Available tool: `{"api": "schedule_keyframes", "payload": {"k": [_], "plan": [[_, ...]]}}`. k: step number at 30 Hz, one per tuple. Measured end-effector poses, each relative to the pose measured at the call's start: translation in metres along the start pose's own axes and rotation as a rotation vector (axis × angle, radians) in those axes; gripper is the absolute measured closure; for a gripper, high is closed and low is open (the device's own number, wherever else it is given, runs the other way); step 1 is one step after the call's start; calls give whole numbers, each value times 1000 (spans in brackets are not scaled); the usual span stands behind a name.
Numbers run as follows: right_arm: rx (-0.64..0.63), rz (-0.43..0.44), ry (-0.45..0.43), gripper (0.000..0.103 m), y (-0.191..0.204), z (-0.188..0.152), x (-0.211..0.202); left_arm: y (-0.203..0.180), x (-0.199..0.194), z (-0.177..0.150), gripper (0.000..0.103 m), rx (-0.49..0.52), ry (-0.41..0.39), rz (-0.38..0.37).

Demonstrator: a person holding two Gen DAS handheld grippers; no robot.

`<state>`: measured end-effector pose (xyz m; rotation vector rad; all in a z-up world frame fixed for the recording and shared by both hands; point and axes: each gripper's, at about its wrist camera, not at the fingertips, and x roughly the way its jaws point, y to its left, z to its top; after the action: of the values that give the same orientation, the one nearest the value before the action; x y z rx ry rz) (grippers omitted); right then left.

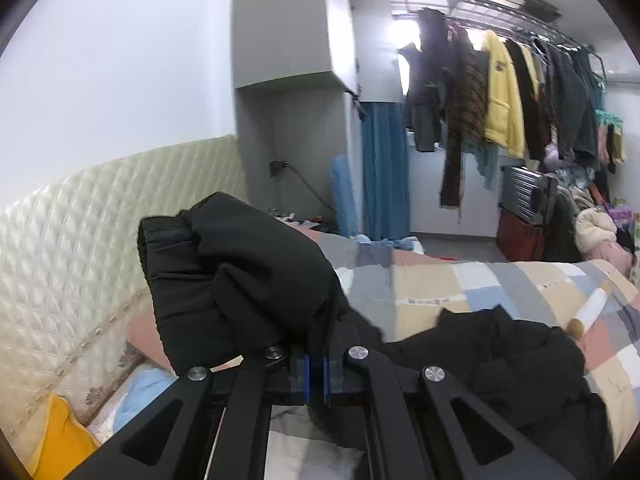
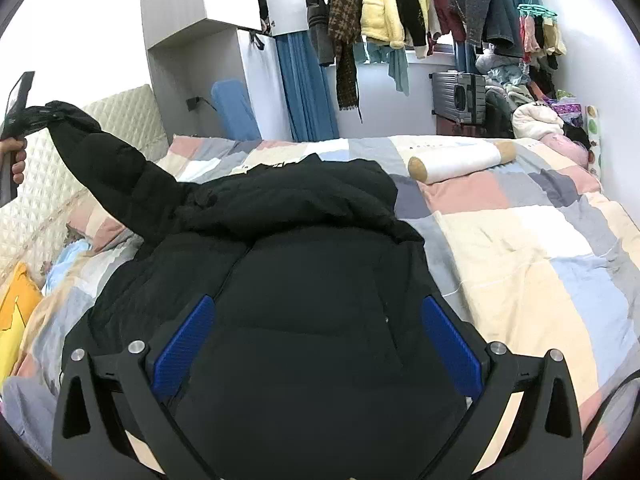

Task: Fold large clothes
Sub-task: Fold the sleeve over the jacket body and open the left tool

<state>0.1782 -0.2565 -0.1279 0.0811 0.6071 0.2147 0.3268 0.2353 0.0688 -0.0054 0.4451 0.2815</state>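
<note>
A black padded jacket [image 2: 304, 280] lies spread on the bed's patchwork quilt [image 2: 540, 248]. Its left sleeve [image 2: 104, 164] is lifted off the bed toward the headboard. My left gripper [image 1: 316, 376] is shut on the cuff of that sleeve [image 1: 240, 272], which bunches up just above the blue pads. In the right wrist view the left gripper [image 2: 24, 116] shows at the far left edge, held by a hand [image 2: 16, 160]. My right gripper [image 2: 320, 344] hovers open over the jacket's body, its blue pads [image 2: 184, 344] wide apart and nothing pinched between them.
A quilted cream headboard [image 1: 80, 248] runs along the left. A white bolster with tan ends [image 2: 460, 162] lies on the quilt beyond the jacket. A rack of hanging clothes [image 2: 420, 12], a grey suitcase [image 2: 460, 96] and a clothes pile [image 2: 540, 116] stand past the bed. A yellow cushion [image 2: 12, 308] sits at the left.
</note>
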Motion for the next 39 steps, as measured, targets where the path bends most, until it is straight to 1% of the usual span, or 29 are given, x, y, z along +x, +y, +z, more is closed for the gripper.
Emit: {"api": "schedule_keyframes", "payload": {"k": [4,7,10,14,16,18,20,22,23,24,27,29,31,34,37,39], "plan": [[8,-7,7,0,-7,4,5,-56,-7,10,100,19,-14,-32],[14,-6,-4,0,-12,6,2,-112,-7,14,100,81,-19,-88],[2,-24,-14,0,-17,6,-1,-164,-4,12,100,130,-21,-144],[30,-24,-11,0,-32,9,1,-244,5,-2,100,164,-11,-260],[48,-26,-12,0,-40,9,4,-283,12,-16,100,184,-10,-313],[39,-59,-13,0,-46,8,7,-313,16,-32,99,207,-27,-345],[21,-90,7,0,-48,6,16,-341,24,-51,100,195,-22,-394],[34,-91,37,0,-54,4,26,-359,37,-65,99,179,3,-439],[47,-84,41,0,-57,3,29,-373,46,-78,99,182,26,-472],[56,-80,42,0,-60,3,31,-380,54,-85,99,190,42,-489],[82,-71,50,0,-67,3,41,-402,82,-120,99,225,90,-528],[98,-67,65,0,-73,3,52,-411,102,-142,99,210,123,-549],[126,-68,83,0,-80,1,62,-423,121,-164,99,207,168,-555],[164,-45,99,0,-88,-4,72,-436,146,-195,99,243,238,-549],[173,-44,113,0,-91,-6,82,-441,161,-206,99,252,275,-538],[177,-33,113,0,-90,-5,86,-441,162,-205,99,258,270,-540]]}}
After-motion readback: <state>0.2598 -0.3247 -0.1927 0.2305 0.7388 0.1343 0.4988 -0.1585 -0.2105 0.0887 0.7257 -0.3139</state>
